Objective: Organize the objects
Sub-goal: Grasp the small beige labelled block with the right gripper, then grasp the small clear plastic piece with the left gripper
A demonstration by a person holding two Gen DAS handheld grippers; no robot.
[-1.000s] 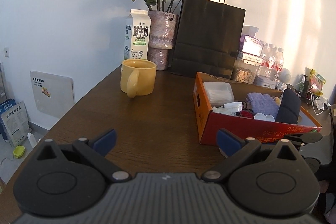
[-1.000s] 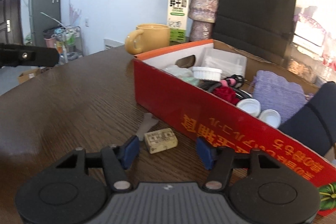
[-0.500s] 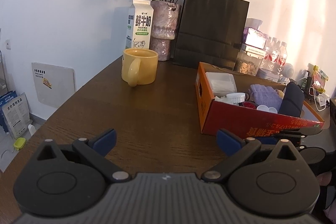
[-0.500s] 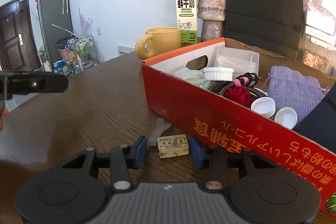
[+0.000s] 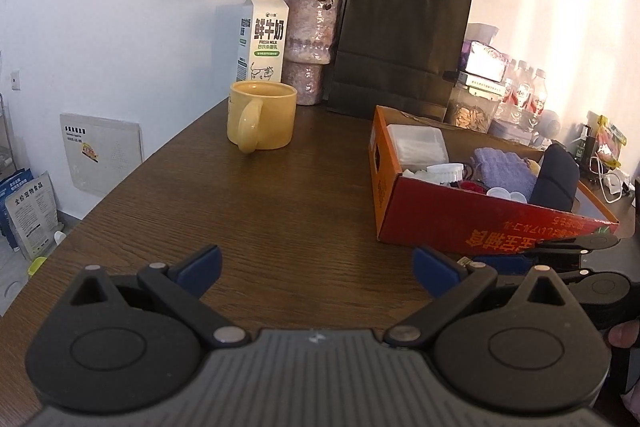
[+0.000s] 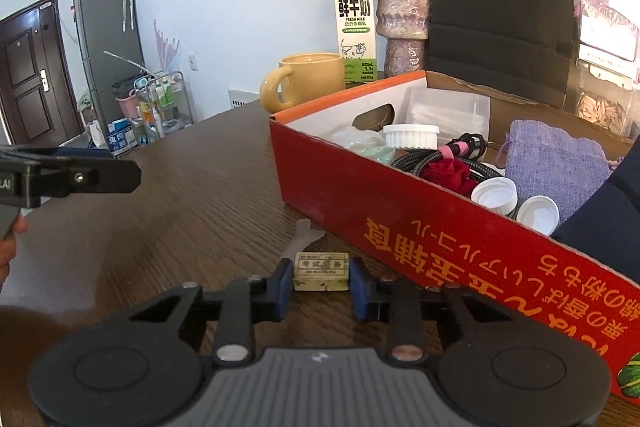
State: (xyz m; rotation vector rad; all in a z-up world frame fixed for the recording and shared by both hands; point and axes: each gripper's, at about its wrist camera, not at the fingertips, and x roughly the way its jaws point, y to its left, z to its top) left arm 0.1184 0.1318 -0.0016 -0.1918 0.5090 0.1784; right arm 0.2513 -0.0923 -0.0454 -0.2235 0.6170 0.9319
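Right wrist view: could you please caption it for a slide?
Right gripper closing on a small eraser beside the red box.

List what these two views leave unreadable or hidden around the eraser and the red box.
- Right wrist view: whether the right gripper, its jaws closing, already presses the eraser; the blue pads hide its ends.
- Right wrist view: the pale strip runs under the eraser; its near end is hidden.
- Left wrist view: the left gripper's right finger hides most of the eraser.
- Both views: the red box wall hides its floor.
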